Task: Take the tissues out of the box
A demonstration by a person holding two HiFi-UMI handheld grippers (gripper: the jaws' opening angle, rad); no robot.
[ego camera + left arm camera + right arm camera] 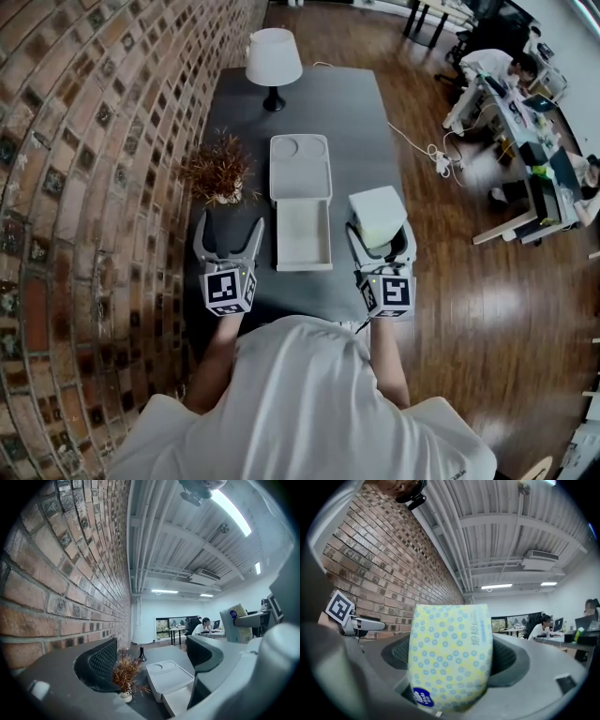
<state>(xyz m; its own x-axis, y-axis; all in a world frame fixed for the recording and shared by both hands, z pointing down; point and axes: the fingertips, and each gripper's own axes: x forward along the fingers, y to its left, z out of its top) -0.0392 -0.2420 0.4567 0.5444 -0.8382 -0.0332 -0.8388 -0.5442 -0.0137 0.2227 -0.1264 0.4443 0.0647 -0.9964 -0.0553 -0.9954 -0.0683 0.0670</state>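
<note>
The right gripper (382,240) is clenched on the tissue pack (377,214), pressing its two sides, and holds it just to the right of the open white box (278,239), so the pack is already out and the box looks empty. The left gripper (229,227) has its jaws apart with nothing between them, left of the box near the dried plant (217,171), probably to stay out of the way

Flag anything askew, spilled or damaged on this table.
Nothing stands out. The white box lies open and empty, the lamp and dried plant stand upright, and the right gripper holds the tissue pack.
</note>
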